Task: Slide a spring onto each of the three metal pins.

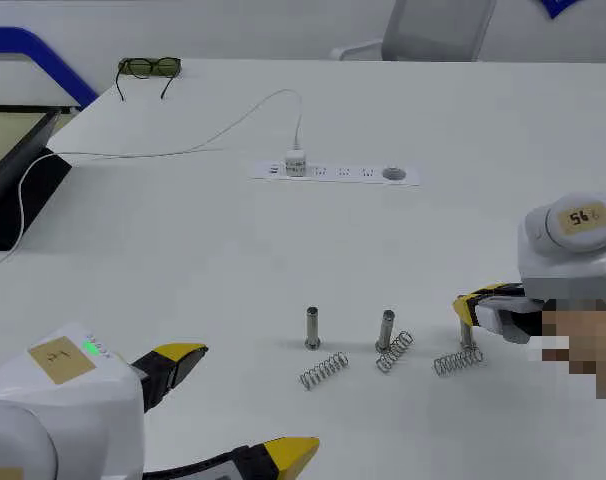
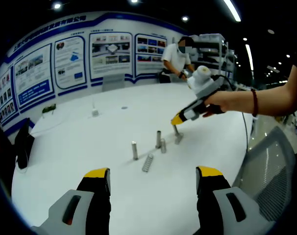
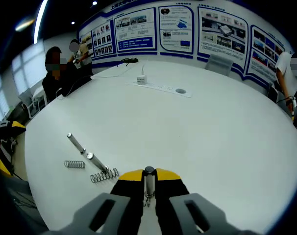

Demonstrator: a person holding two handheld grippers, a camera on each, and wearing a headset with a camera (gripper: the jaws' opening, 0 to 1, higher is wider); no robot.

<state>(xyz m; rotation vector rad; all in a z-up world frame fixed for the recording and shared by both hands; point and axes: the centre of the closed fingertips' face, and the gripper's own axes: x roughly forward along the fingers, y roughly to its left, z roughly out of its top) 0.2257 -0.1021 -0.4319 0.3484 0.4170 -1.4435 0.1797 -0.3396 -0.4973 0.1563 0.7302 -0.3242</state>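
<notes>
A white workbench [image 1: 183, 260] holds 3 short metal pins standing in a row, with 3 coil springs lying beside them. The right gripper [image 3: 148, 180] has its yellow-tipped jaws clamped on the held pin [image 3: 149, 171]. This pin stands upright between the jaws, its round head showing at the tips. A spring [image 1: 457, 362] lies flat on the table just below that gripper. Whether it touches the pin's base is hard to tell. To that gripper's left stands the middle pin [image 1: 386, 330], with a second spring [image 1: 394, 352] lying at its foot. Further left is the far pin [image 1: 312, 328], with a third spring [image 1: 324, 371] lying near it. The left gripper [image 2: 153, 174] hovers low over the table with its jaws wide apart, holding nothing. The pins and springs lie ahead of it, well apart from its tips.
</notes>
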